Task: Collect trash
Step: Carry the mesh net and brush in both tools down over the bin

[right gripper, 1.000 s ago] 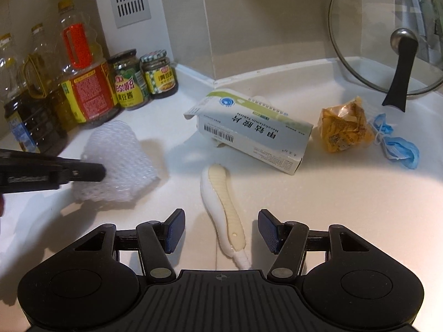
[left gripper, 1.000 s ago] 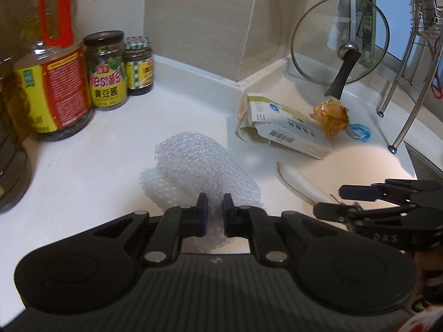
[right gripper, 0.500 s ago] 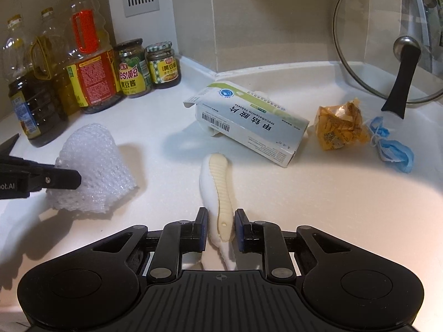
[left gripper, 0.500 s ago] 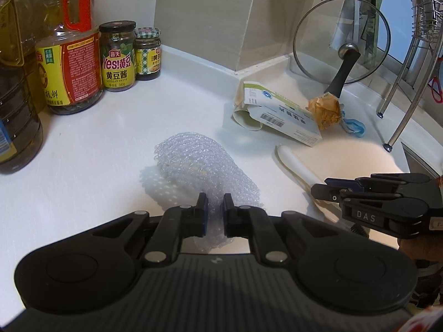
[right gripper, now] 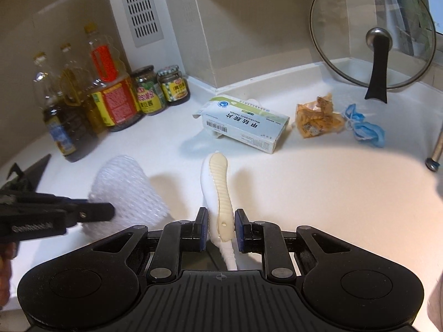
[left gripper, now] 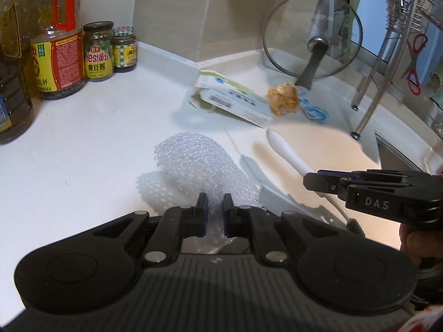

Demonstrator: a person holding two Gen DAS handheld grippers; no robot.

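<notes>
My left gripper (left gripper: 212,203) clamped on foam net (left gripper: 205,171), bulk ahead of fingers. My right gripper (right gripper: 220,220) pinching white brush handle (right gripper: 218,191), tip pointing toward box (right gripper: 243,123).

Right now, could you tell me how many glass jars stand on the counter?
2. The taller green-lidded jar stands beside the red-labelled oil bottle; the shorter checked-lid jar stands just right of it. Others may be hidden behind the bottles.

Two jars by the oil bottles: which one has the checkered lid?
The smaller jar, farthest from the bottles and nearest the wall corner. Its lid is green-and-white checkered; the taller jar beside it has a plain dark lid.
</notes>
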